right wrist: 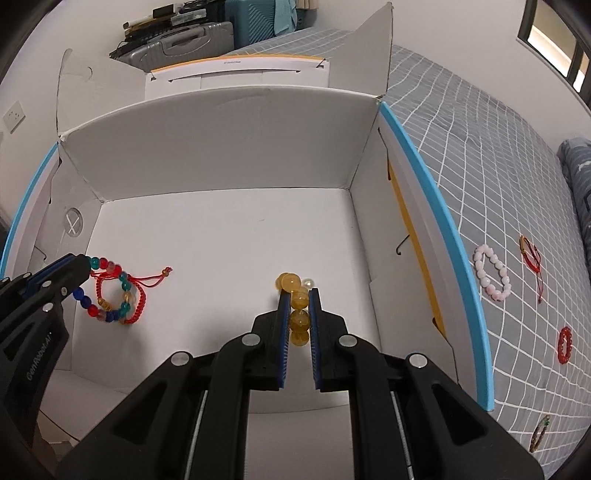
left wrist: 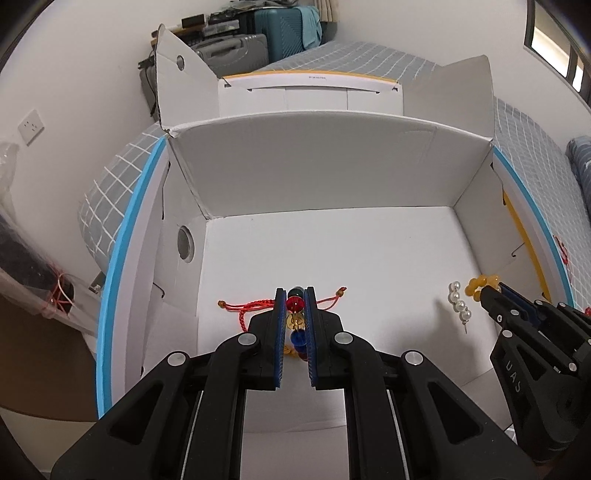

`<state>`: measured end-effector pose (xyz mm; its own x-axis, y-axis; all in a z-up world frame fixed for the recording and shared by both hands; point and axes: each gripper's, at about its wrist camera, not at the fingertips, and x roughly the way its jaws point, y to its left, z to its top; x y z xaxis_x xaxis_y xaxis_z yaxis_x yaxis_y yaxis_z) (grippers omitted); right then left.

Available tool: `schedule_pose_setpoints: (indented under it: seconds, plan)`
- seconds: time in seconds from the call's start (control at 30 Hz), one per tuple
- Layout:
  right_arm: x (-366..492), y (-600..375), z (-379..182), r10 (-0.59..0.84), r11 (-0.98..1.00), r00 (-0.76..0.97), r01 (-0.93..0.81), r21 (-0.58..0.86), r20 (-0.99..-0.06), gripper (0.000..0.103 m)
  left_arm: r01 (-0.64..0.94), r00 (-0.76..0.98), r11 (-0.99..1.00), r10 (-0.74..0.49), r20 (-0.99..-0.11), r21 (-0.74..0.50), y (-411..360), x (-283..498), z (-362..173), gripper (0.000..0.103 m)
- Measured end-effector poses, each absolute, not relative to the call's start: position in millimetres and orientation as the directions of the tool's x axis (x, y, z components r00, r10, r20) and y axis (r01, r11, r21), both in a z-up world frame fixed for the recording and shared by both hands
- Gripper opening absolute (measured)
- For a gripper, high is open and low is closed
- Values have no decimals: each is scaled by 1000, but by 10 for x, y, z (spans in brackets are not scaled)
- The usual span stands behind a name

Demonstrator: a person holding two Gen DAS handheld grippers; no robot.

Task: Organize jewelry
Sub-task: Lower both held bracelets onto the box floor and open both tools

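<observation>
My left gripper [left wrist: 295, 295] is shut on a multicoloured bead bracelet [left wrist: 295, 314] low inside the white cardboard box [left wrist: 332, 155]. The bracelet [right wrist: 110, 291] hangs over a red braided cord bracelet [right wrist: 138, 295] on the box floor; the cord also shows in the left wrist view [left wrist: 243, 308]. My right gripper [right wrist: 298, 291] is shut on a yellow amber bead bracelet [right wrist: 297, 306], over the box floor at the right. A pearl strand [left wrist: 459, 302] lies beside it; one pearl [right wrist: 308, 283] shows past the amber beads.
The box stands on a grey checked bedspread [right wrist: 480, 166]. Outside its right wall lie a pink bead bracelet [right wrist: 493, 273], a red cord bracelet [right wrist: 532, 254], a red bead ring [right wrist: 564, 345] and a green-brown bracelet [right wrist: 539, 437]. Suitcases [left wrist: 258, 33] stand behind.
</observation>
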<state>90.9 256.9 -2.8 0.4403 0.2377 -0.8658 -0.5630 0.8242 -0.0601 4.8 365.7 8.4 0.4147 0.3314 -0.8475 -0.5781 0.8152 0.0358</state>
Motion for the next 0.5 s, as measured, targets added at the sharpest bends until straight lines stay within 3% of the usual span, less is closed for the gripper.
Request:
schedule_pose_setpoints:
  seconds: [0.23,0.3,0.33,0.4,0.5]
  plan:
    - [914,2580,-9,253,821,436,-568,-46,-864,15,-596,408,802,341,-847,36,3706,47,78,12]
    - [901,2572,13,269,820,441,-572,-37,-856,37,-599,411,800,337,-847,28,3722,37,97,14]
    - [887,2563,34,277,818,448,-574,-36,-850,42,-601,412,798,340,-846,28,3724,32,110,17]
    - [872,2541,87,280,821,467,-569,-43,-839,56,-612,419,791,347,-839,22,3737,6,148,37]
    - [847,2515,156,284,824,494,-564,-55,-822,73,-625,437,780,367,-821,16,3744,-49,222,54]
